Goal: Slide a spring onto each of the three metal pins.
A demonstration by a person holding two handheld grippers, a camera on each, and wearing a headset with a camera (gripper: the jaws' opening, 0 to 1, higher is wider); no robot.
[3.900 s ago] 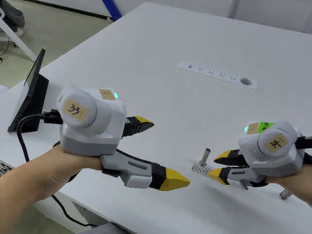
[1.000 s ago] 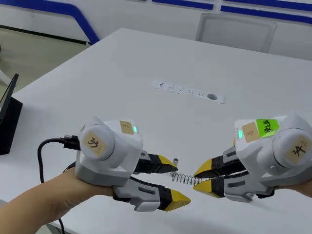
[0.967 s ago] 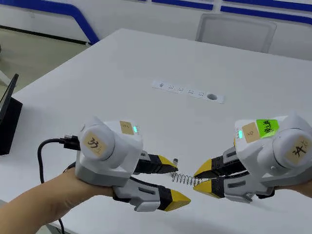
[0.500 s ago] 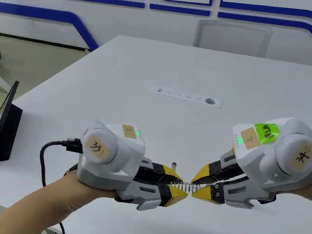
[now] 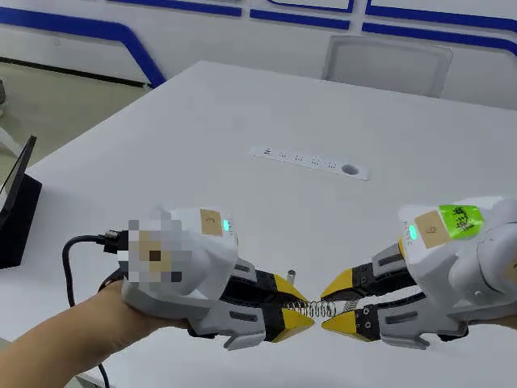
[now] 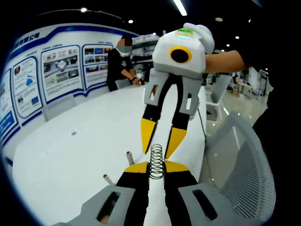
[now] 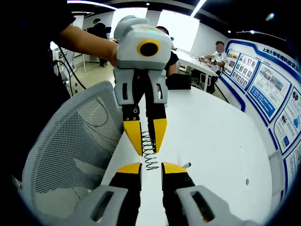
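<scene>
A second ago the left gripper stood wide around the spring. Now its jaws are clamped on the spring's left end. The spring has come up off the table, where the right gripper held it beside a pin four seconds back. It now hangs level in the air between the two grippers. The right jaws stand a little apart around the other end, and in the right gripper view a sliver of white shows on each side of the coil.

The work sits close to the table's near edge. Beyond it the top runs bare to the power strip, with a chair at the far side. A monitor sits at the left edge, and a cable loops by the left wrist. A mesh chair stands just off the near edge.

In the head view only the pin's top clears the left jaw, just behind it. The left gripper view shows two pins upright on the table, one nearer the spring than the other. The head view's right edge cuts off the right gripper's body. Whether the right pads touch the coil is hard to make out.
</scene>
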